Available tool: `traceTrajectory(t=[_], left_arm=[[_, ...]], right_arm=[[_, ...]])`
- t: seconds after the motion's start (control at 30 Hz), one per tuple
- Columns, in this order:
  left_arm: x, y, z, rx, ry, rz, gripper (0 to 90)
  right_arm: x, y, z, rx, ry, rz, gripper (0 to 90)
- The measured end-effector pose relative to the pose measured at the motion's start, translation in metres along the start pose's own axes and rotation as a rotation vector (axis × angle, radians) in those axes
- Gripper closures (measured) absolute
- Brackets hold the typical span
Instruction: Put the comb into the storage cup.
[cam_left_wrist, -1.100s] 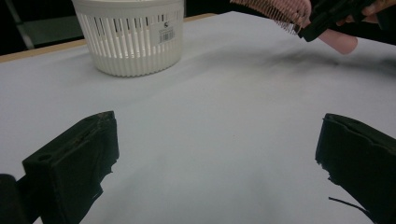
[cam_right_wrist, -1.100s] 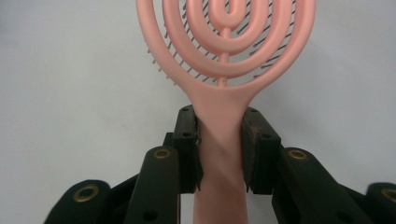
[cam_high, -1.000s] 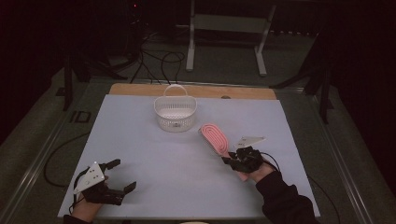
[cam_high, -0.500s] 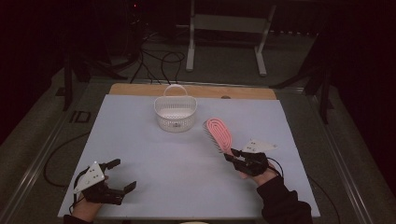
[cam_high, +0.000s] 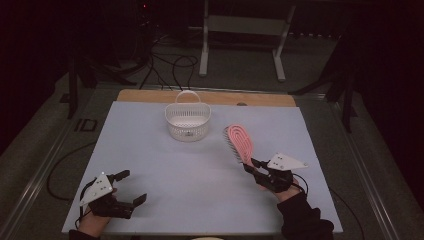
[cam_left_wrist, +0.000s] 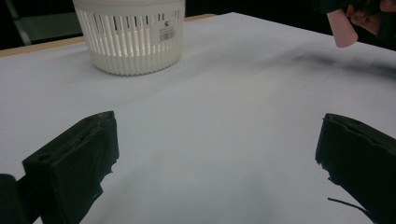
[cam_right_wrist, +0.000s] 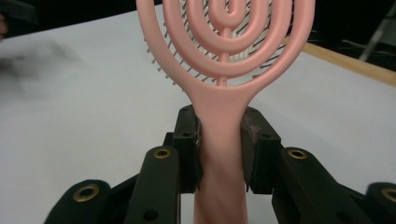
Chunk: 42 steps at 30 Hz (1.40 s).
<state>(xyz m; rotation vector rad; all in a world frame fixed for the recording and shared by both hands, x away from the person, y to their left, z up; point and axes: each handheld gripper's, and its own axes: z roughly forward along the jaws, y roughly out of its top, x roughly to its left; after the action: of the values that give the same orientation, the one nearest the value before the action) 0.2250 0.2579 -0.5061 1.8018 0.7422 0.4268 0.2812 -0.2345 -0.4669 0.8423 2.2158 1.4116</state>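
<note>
Holding the pink hairbrush (cam_high: 241, 142) by its handle, my right gripper (cam_high: 256, 171) has both pads pinched against the sides of the handle just below the round head; the right gripper view shows the handle (cam_right_wrist: 219, 140) wedged tight between the two black jaws. I see the brush lifted off the white table cover (cam_high: 200, 180), its head pointing away from me and up, bristles facing toward the left. It sits at the right of the table, near me. Beyond it and a little left stands the white slatted basket (cam_high: 187, 121), well apart from the brush, handle loop up, nothing in it that I can make out. The stretch of cover between brush and basket is bare. My left gripper (cam_high: 131, 186) rests low at the near left corner, its jaws spread wide with nothing between them; the left gripper view looks across open cover to the basket (cam_left_wrist: 130, 35). A wooden strip (cam_high: 210, 97) edges the far side.
</note>
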Motion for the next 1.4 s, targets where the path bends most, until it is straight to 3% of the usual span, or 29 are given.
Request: traceTrajectory(t=[0.1,0.3,0.47,0.6,0.8,1.4], left_arm=[[-0.001,0.0,0.001,0.004,-0.003,-0.001,0.1],[-0.001,0.003,0.004,-0.002,-0.019,-0.027,0.1],[-0.002,0.006,0.01,-0.003,-0.03,-0.052,0.1],[-0.004,0.01,0.013,-0.01,-0.047,-0.069,0.1],[-0.006,0.022,0.02,0.019,-0.063,-0.067,0.1],[-0.014,0.074,0.038,0.075,-0.081,-0.015,0.1]], right_arm=[[0.002,-0.002,-0.005,-0.025,-0.013,-0.007,70.6],[0.005,-0.006,-0.016,-0.084,-0.083,-0.018,70.6],[0.003,-0.011,-0.01,-0.074,-0.132,-0.013,70.6],[0.003,-0.012,-0.006,-0.065,-0.127,-0.011,70.6],[0.002,-0.01,-0.009,-0.079,-0.14,-0.001,70.6],[0.0,-0.006,-0.014,-0.099,-0.161,0.007,70.6]])
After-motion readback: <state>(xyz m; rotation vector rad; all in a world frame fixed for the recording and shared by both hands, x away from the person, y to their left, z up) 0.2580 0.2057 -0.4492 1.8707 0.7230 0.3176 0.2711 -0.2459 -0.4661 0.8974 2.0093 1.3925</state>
